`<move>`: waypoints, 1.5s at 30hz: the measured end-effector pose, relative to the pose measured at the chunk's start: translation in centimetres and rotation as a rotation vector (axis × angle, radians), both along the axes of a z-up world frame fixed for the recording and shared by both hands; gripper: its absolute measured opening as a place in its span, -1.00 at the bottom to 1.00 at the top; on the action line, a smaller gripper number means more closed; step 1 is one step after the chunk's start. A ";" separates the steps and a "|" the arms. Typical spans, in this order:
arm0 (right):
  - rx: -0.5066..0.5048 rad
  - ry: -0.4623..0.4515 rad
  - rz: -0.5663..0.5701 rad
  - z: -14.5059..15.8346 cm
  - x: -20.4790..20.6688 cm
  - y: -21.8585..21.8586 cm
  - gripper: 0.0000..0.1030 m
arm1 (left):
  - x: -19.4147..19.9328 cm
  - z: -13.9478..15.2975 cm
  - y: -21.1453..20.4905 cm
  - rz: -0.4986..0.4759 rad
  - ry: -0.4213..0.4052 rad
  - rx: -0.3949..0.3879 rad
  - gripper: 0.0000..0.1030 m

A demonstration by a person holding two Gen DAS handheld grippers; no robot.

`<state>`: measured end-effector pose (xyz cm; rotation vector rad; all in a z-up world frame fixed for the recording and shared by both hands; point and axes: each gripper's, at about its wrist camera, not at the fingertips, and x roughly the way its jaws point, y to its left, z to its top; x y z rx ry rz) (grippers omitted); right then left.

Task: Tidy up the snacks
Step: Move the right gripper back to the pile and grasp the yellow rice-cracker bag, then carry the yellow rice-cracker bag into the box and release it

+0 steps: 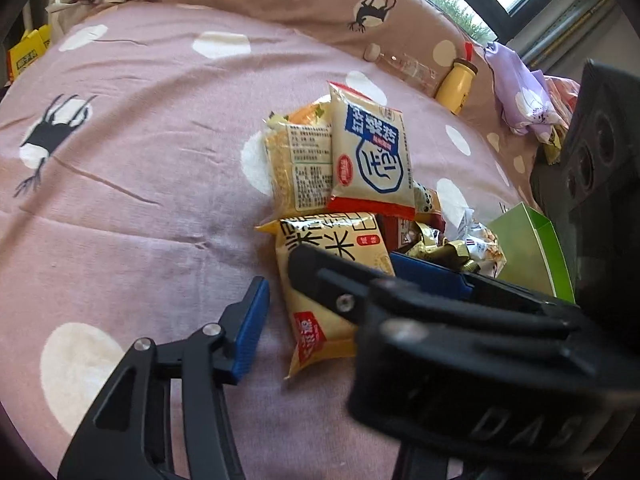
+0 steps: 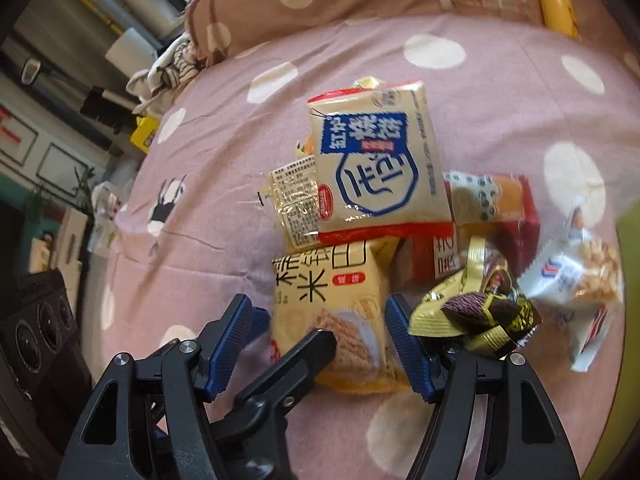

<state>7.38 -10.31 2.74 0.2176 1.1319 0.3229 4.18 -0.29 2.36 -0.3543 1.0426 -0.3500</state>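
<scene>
Right tool (image 2: 320,344) straddled the yellow wafer packet (image 2: 332,308) at lower centre, pads not pressing; left tool (image 1: 324,292) stood part-open, gripping nothing.

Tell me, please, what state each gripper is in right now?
Left gripper: cannot be told; one finger is hidden.
Right gripper: open, jaws astride the yellow snack packet, not pinching it.
</scene>
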 end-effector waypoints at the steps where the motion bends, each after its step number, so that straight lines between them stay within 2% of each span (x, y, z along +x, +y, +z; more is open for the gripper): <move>1: -0.007 0.001 0.004 -0.1 0.1 0.1 0.40 | 0.0 -0.1 -0.2 -0.012 0.001 -0.010 -0.17; 6: 0.007 0.007 0.019 -0.4 0.1 -0.3 0.40 | -0.4 0.1 -0.5 -0.026 -0.020 0.002 -0.26; 8: 0.025 0.004 0.024 -0.3 -0.1 -0.3 0.40 | -1.2 0.9 -0.8 -0.018 -0.063 0.035 -0.34; 12: 0.093 0.001 0.008 0.5 -1.1 -0.9 0.39 | -2.3 2.9 -1.1 -0.015 -0.110 0.086 -0.35; 21: 0.169 -0.162 -0.028 6.2 -5.0 -3.7 0.39 | -4.6 8.7 -3.7 -0.053 -0.281 0.132 -0.31; 25: 0.179 -0.239 -0.061 8.7 -6.8 -5.8 0.39 | -5.3 10.8 -5.5 -0.092 -0.348 0.137 -0.31; 32: 0.179 -0.316 -0.149 11.2 -8.7 -9.6 0.39 | -6.0 13.0 -9.6 -0.181 -0.413 0.129 -0.31; 40: 0.213 -0.362 -0.289 12.2 -10.2 -15.2 0.39 | -6.1 14.3 -15.3 -0.317 -0.471 0.133 -0.33; 45: 0.224 -0.361 -0.390 11.8 -11.0 -18.9 0.39 | -5.9 14.1 -18.7 -0.400 -0.459 0.118 -0.34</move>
